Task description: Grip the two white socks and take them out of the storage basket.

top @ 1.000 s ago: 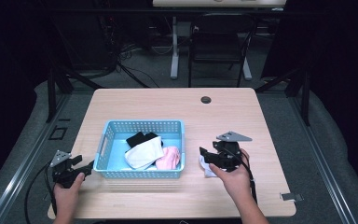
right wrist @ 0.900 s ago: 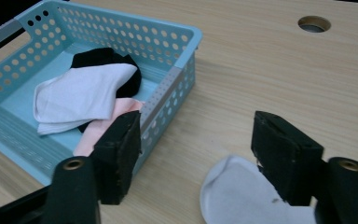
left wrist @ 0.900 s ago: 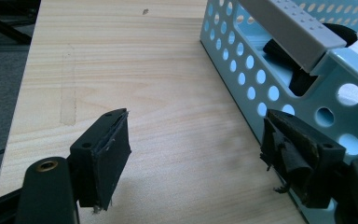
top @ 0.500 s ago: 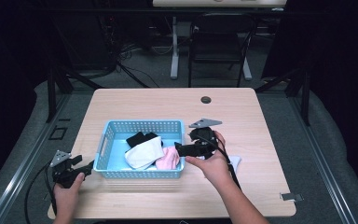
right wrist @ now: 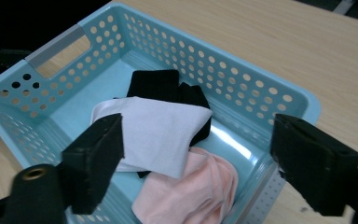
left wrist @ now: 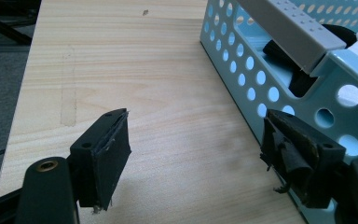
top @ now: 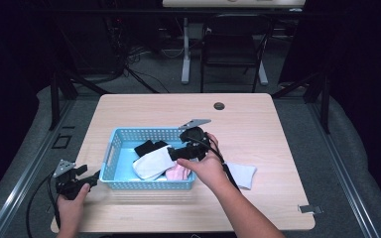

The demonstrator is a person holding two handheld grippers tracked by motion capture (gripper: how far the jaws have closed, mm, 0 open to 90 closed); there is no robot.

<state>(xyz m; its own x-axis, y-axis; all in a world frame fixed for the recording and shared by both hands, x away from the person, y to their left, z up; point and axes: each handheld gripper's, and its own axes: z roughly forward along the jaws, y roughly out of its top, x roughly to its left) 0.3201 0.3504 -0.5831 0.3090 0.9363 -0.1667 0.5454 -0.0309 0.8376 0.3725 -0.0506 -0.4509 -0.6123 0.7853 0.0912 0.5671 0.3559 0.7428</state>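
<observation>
A light blue perforated basket (top: 149, 132) sits on the wooden table and holds a black cloth (top: 145, 147), a white cloth (top: 151, 163) and a pink cloth (top: 177, 173). My right gripper (top: 174, 152) hovers open over the basket's right half. In the right gripper view its jaws straddle the white cloth (right wrist: 154, 126), with the pink cloth (right wrist: 186, 191) below it and the black cloth (right wrist: 161, 86) behind. My left gripper (top: 90, 179) rests open at the table's front left, just outside the basket's left wall (left wrist: 242, 65). Nothing lies between its fingertips (left wrist: 196, 126).
Another white cloth (top: 241, 174) lies flat on the table to the right of the basket, beside the person's right forearm. A small black disc (top: 219, 106) sits near the far edge. Chairs and table legs stand beyond the table.
My right gripper has swung left from the white cloth on the table to above the basket, with that cloth left lying behind. The left gripper has stayed put.
</observation>
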